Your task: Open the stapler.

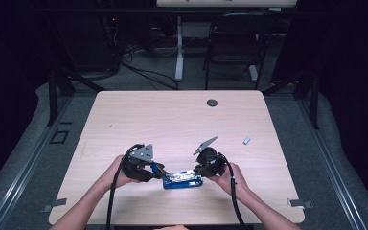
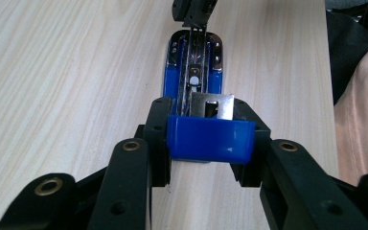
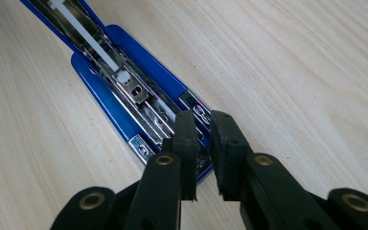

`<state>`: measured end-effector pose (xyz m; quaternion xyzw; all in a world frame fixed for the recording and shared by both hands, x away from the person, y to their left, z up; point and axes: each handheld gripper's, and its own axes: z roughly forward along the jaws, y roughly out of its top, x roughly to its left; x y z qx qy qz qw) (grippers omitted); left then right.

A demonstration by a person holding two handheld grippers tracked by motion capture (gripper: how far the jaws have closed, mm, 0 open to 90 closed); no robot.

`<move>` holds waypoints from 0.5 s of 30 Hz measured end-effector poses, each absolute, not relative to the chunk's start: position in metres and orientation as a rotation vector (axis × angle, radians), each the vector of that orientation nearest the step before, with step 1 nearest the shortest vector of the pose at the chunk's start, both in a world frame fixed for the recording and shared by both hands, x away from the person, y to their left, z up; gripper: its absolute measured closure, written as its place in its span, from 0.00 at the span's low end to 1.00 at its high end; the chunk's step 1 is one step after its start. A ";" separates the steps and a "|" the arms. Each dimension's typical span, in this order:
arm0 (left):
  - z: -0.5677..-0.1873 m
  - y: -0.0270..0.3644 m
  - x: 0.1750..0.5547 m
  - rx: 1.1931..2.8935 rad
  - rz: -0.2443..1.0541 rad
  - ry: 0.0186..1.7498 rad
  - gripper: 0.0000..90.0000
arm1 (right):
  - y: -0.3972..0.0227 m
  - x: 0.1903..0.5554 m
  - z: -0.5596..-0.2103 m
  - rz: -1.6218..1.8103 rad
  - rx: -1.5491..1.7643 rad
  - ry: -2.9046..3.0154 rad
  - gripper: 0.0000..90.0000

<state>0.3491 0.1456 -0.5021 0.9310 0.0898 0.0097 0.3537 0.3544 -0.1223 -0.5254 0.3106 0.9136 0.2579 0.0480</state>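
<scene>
A blue stapler (image 1: 183, 180) lies swung open on the table near the front edge, its chrome magazine (image 3: 124, 79) facing up. In the left gripper view my left gripper (image 2: 206, 125) is shut on the stapler's blue cover (image 2: 211, 140) at the hinge end, holding it raised above the base. My right gripper (image 3: 202, 120) comes from the other side, with its jaws nearly together, pinching the front end of the chrome magazine. The same right gripper (image 2: 194, 14) shows at the far end of the stapler in the left gripper view. In the high view, left gripper (image 1: 159, 171) and right gripper (image 1: 199, 172) flank the stapler.
A small grey block (image 1: 247, 140) lies on the table at the right. A round cable hole (image 1: 212, 102) is near the table's far edge. Beyond the table stand a black chair (image 1: 235, 43) and a white desk leg (image 1: 178, 48). The person's forearms enter from the bottom.
</scene>
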 end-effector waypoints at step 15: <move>-0.502 0.145 0.350 2.401 0.016 0.235 0.73 | -0.072 0.343 -0.511 1.112 0.612 2.845 1.00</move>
